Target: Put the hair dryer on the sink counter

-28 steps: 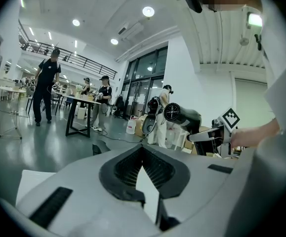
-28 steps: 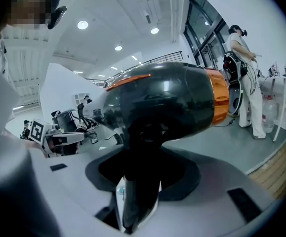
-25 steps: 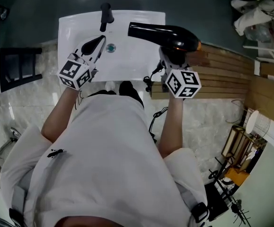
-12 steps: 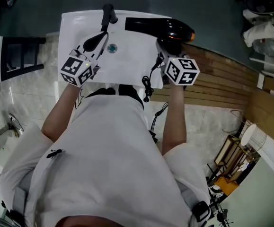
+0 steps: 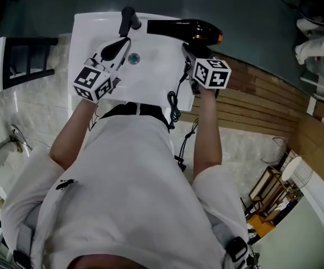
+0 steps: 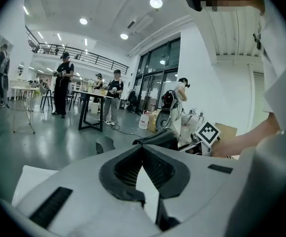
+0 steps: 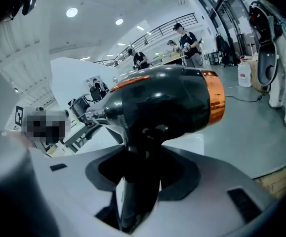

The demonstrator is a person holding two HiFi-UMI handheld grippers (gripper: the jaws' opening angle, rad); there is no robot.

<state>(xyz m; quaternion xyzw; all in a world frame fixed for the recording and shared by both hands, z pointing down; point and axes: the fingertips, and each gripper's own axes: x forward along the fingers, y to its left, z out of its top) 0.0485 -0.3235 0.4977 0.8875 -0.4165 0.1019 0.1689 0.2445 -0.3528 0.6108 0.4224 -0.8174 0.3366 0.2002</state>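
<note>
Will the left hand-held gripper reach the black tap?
Probably yes: the left hand-held gripper hovers over the sink, just short of the tap, with nothing between them.

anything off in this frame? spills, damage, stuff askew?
Nothing spilled or damaged. Only oddity: the hair dryer, held by its handle in the right gripper, has its cord hanging over the front edge of the sink, dangling by the person's waist.

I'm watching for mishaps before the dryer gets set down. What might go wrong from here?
The hair dryer nozzle hangs close to the faucet and may knock it. Its cord dangles over the front edge of the sink and might snag. The rim looks narrow; the dryer may slide into the basin.
</note>
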